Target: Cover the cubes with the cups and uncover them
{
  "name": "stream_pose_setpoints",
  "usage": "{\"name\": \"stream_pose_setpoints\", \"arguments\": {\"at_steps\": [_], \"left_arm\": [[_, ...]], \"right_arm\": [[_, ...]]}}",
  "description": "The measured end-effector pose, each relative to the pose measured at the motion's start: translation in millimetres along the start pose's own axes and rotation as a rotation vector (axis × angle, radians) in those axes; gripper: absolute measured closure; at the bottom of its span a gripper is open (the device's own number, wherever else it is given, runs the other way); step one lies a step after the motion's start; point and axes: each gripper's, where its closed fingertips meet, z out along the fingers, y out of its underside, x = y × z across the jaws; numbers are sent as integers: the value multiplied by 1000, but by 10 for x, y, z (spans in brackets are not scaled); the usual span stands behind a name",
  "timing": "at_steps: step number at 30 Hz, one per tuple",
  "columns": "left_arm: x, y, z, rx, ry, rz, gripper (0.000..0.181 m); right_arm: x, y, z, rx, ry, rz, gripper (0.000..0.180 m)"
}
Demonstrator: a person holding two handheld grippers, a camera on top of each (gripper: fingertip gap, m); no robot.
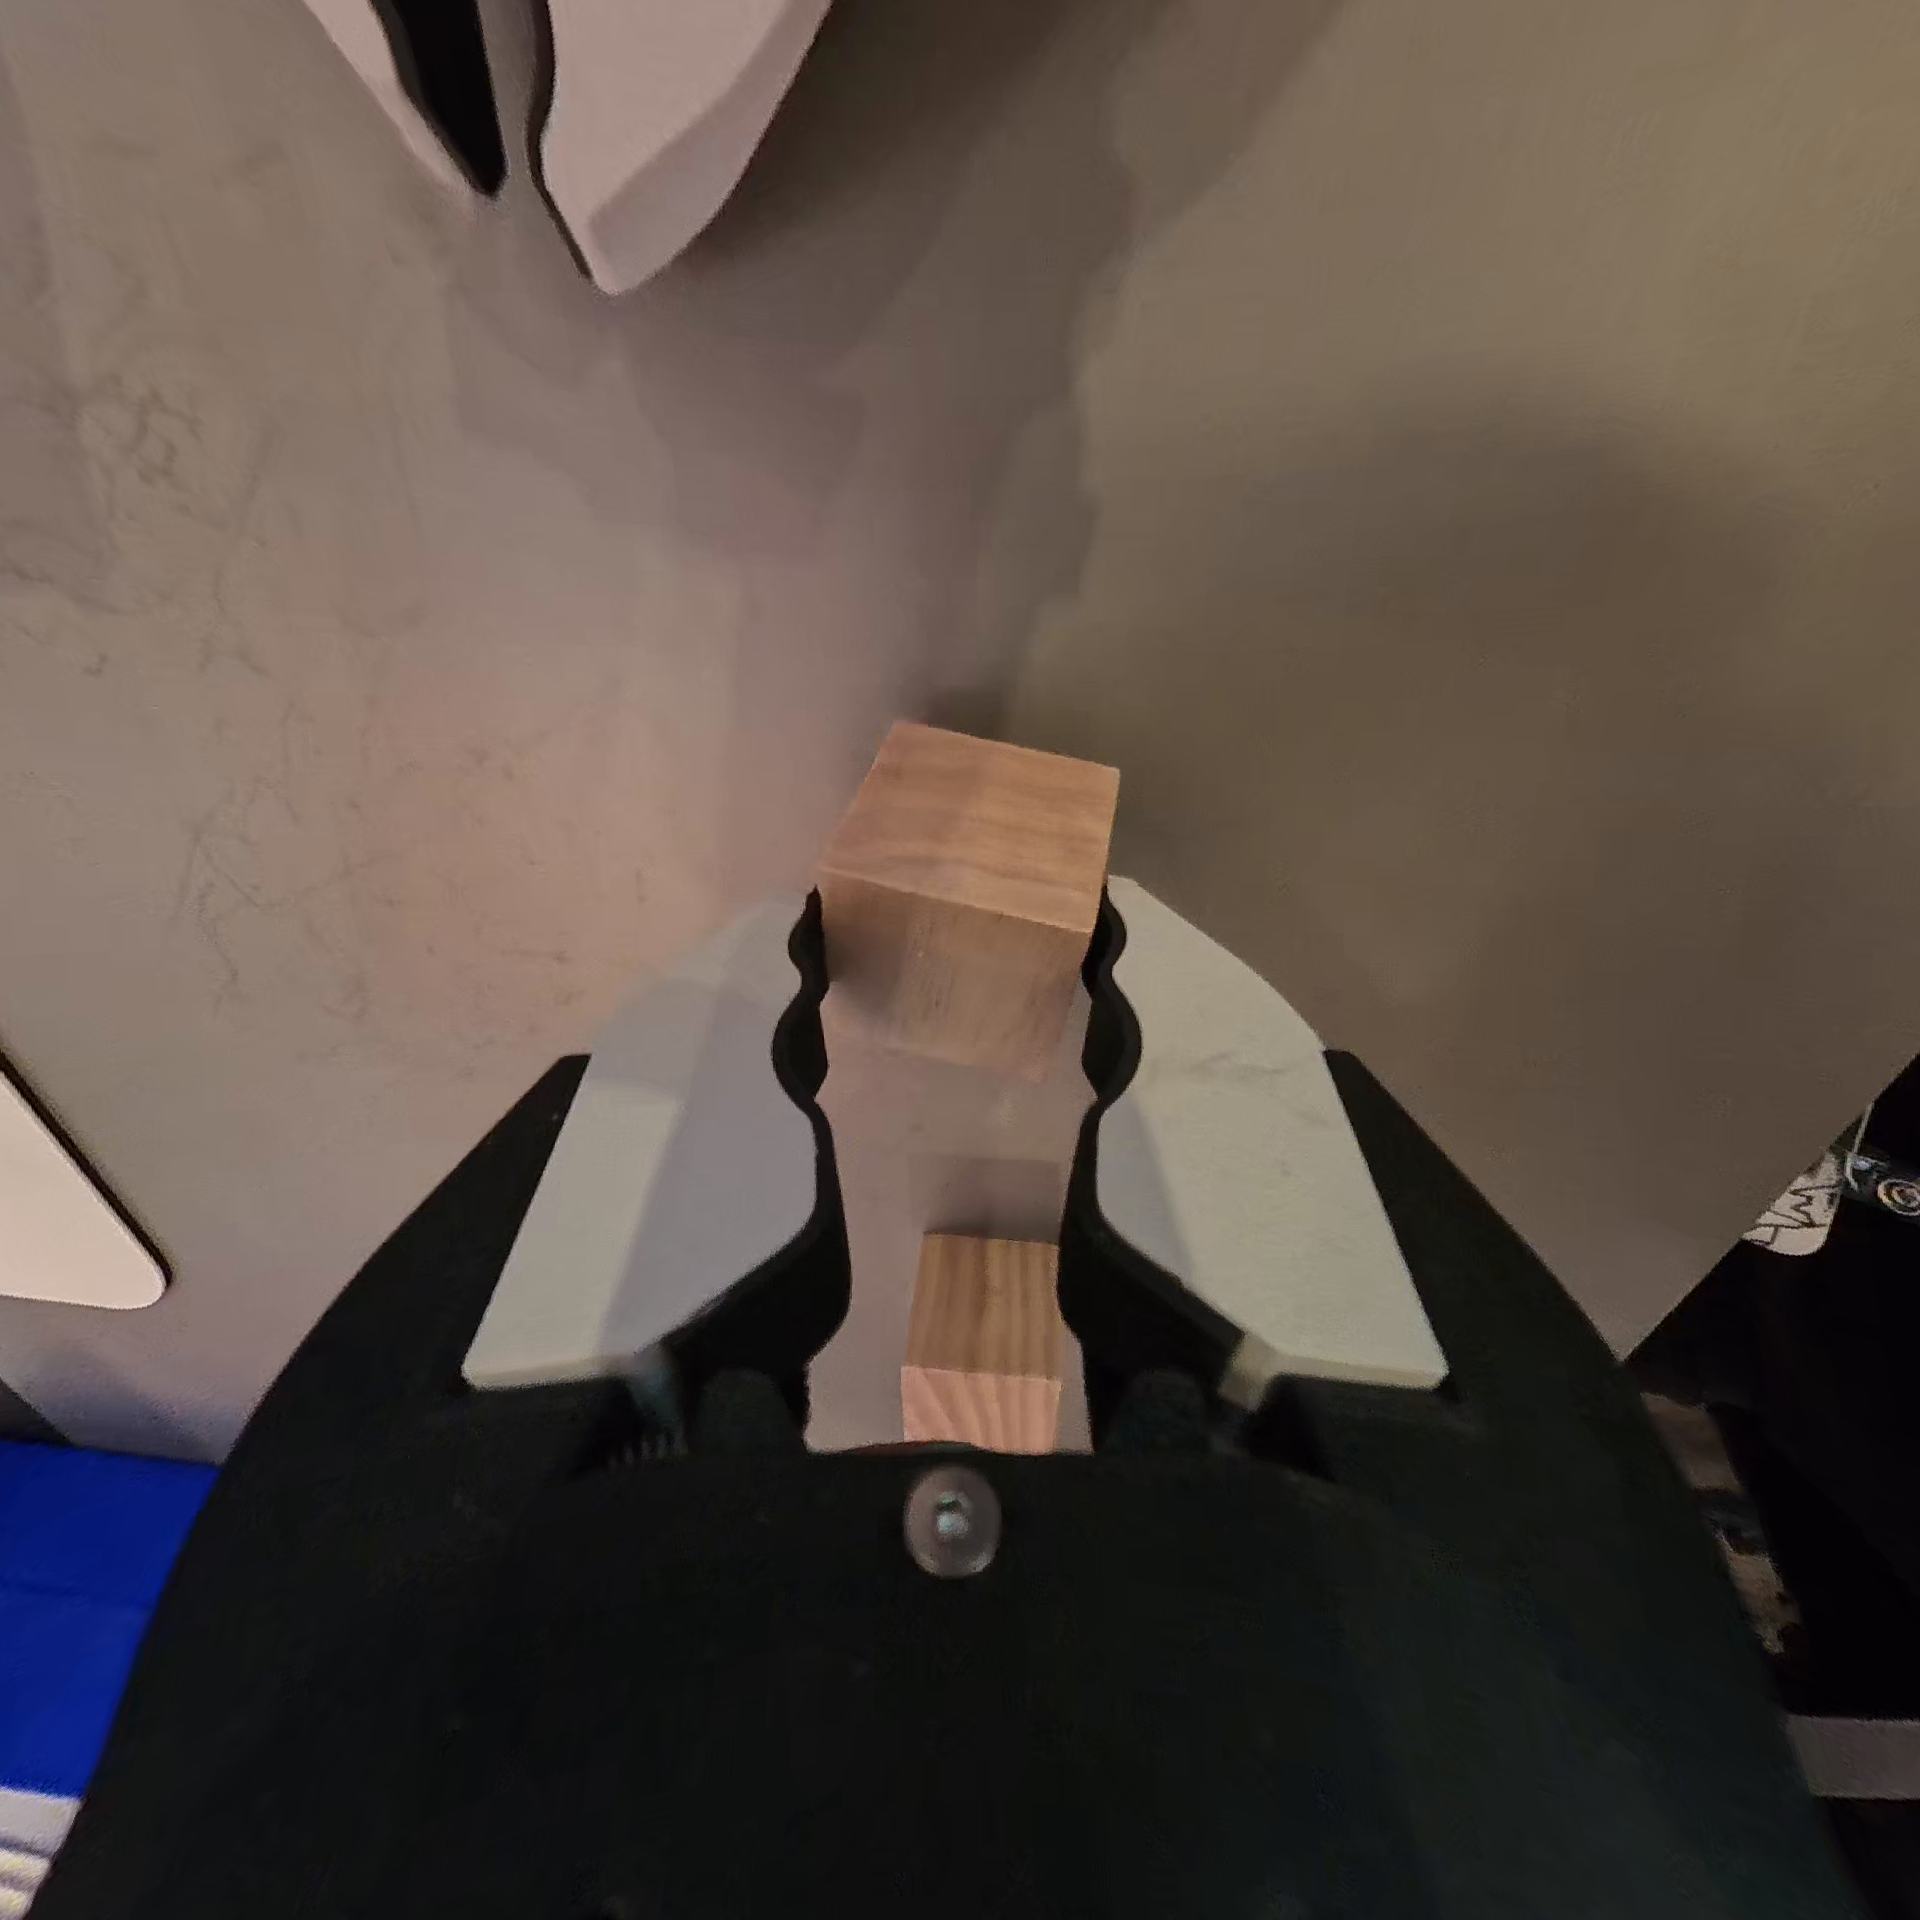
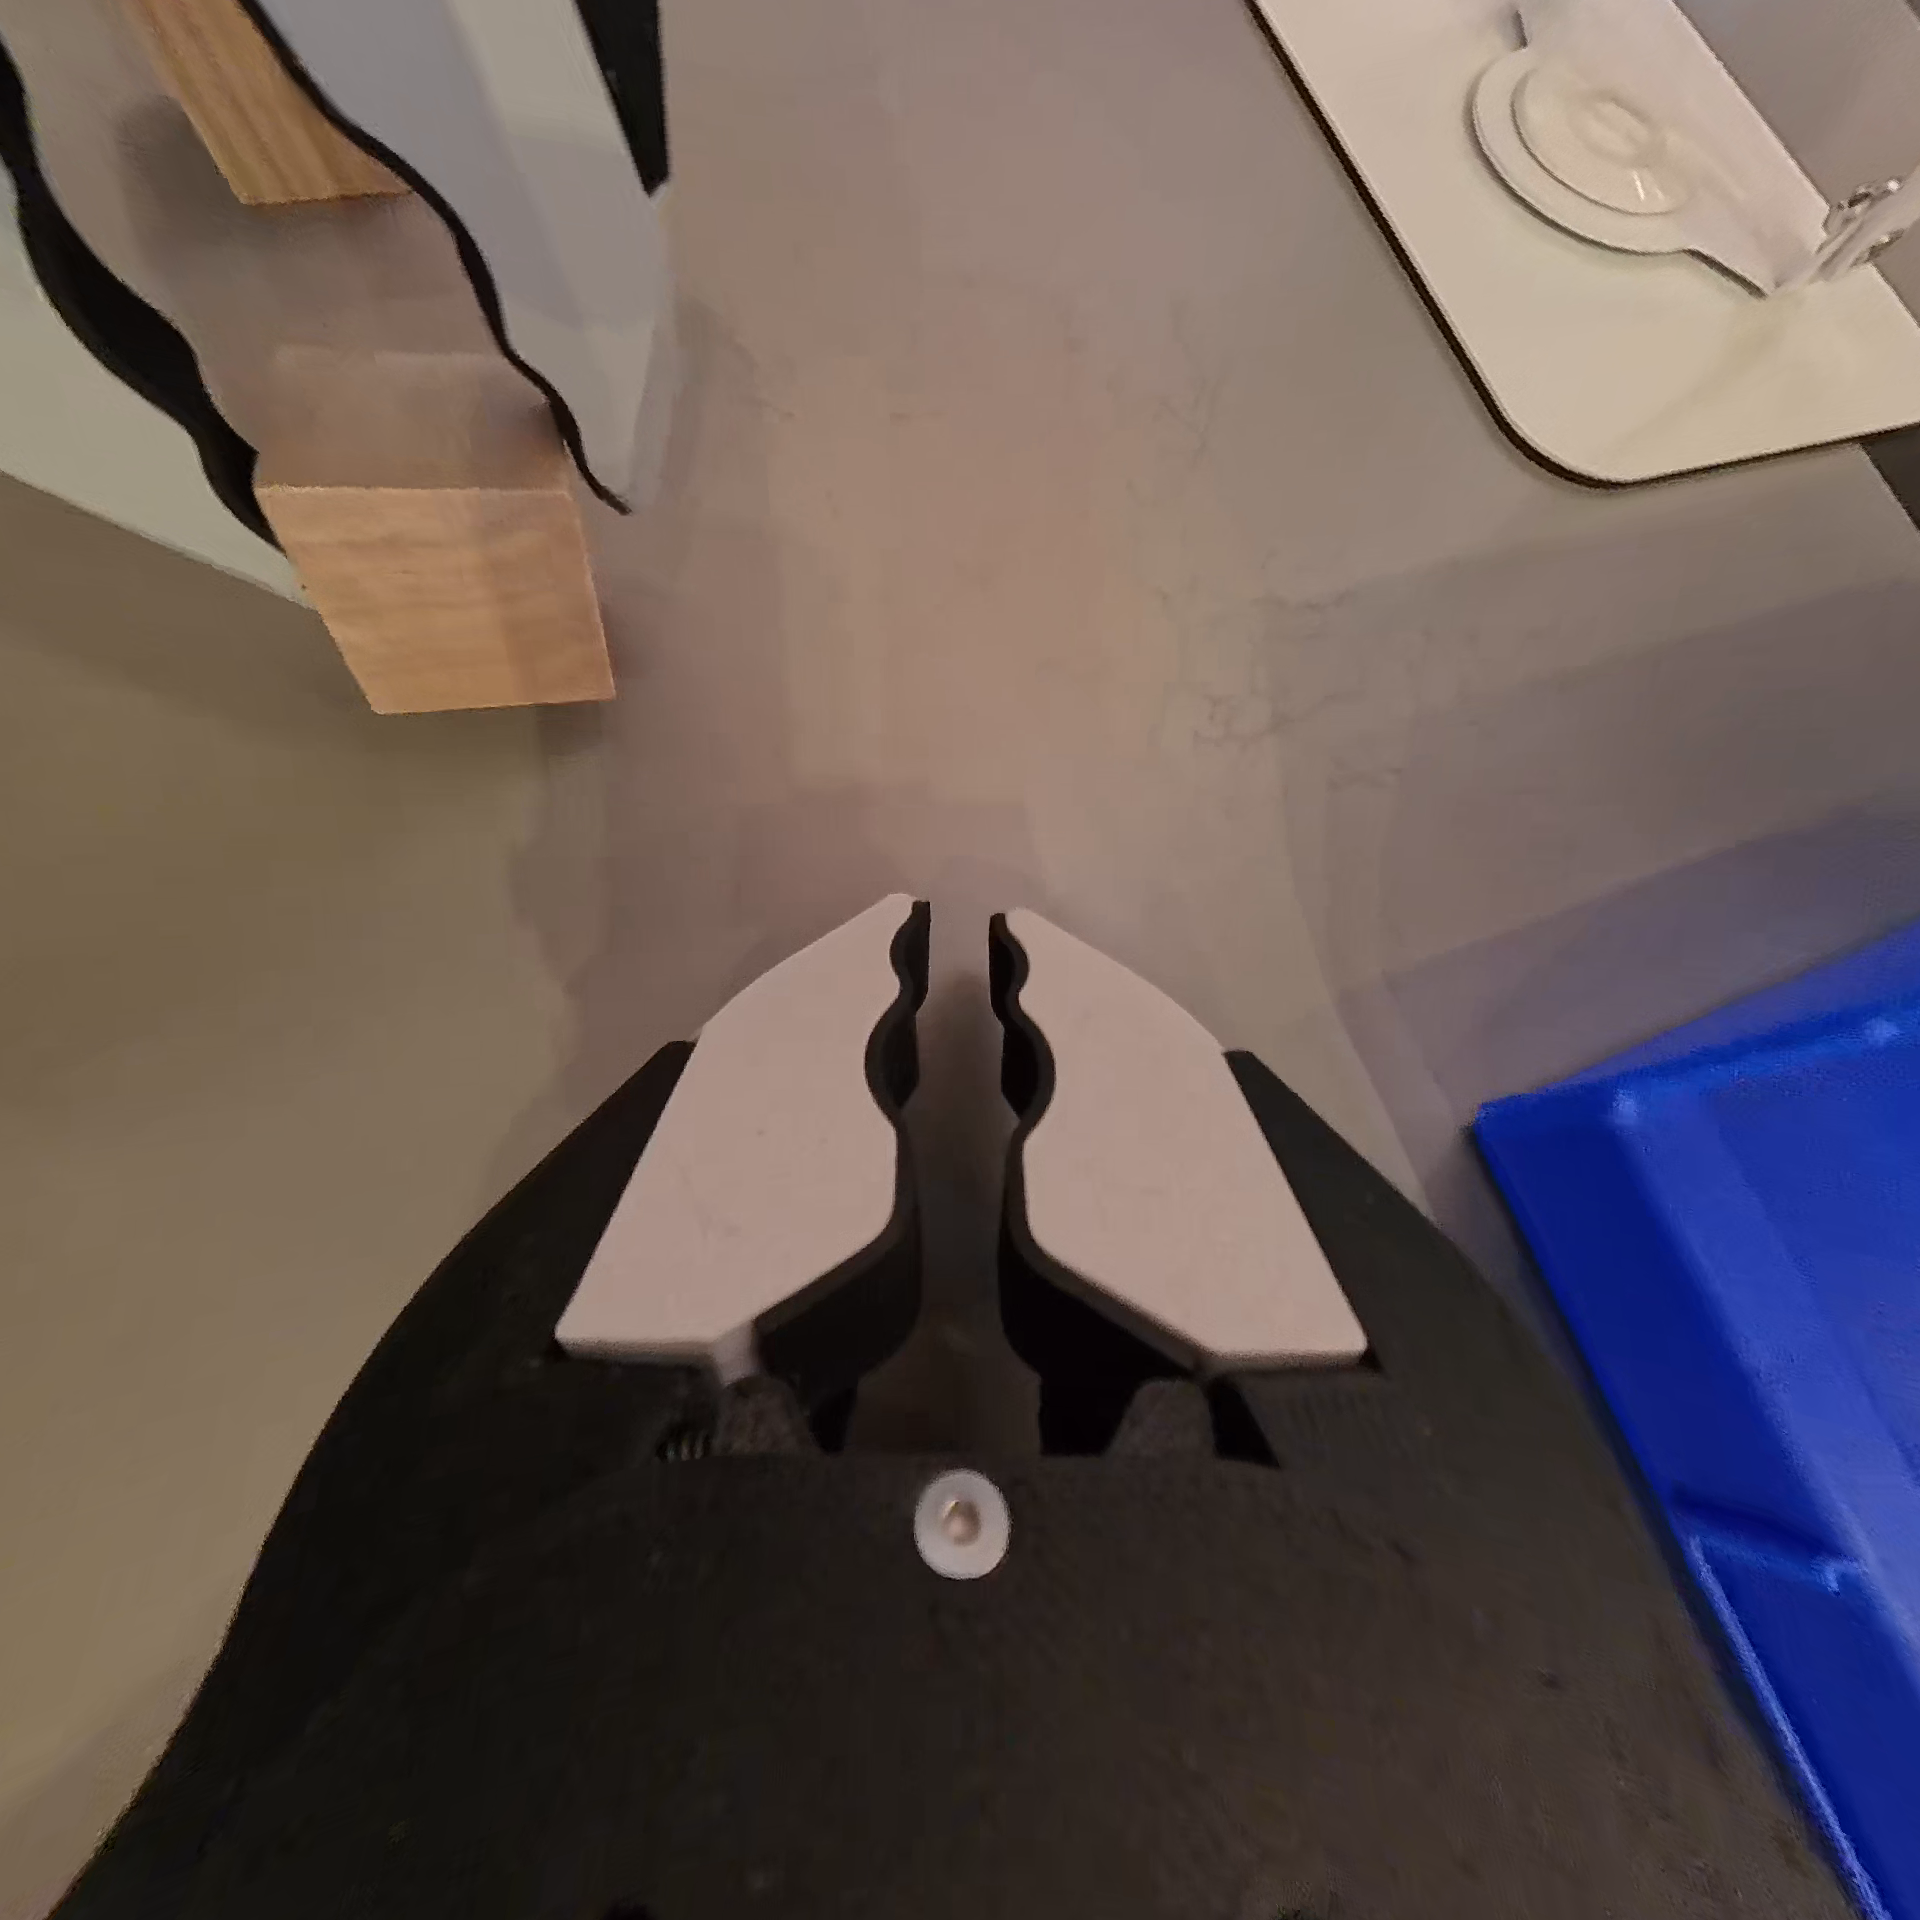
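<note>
Dim, warm indoor light. Soft broad shadows across grey surface [image 1: 1455, 520], darkest on the right in left wrist view. Strong wide-angle bending toward edges (both views). Motion blur on blue bin [image 2: 1745, 1351] and near wooden cube [image 1: 966, 894]. No glare.

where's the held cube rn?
The cube sits between the left gripper fingertips, centre of the left wrist view; the right wrist view shows it upper left, above the table.

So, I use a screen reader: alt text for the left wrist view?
The left gripper clamps a wooden cube above a grey table. A second wooden cube lies below, and the right gripper shows at the top.
</note>
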Motion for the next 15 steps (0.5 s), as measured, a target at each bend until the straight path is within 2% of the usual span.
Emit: {"name": "stream_pose_setpoints", "arguments": {"at_steps": [1, 15], "left_arm": [[5, -10, 0, 1, 0, -4, 134], [55, -90, 61, -40, -53, 21, 135]], "right_arm": [[23, 7, -18, 6, 4, 14, 169], [177, 131, -196, 28, 32, 58, 169]]}}
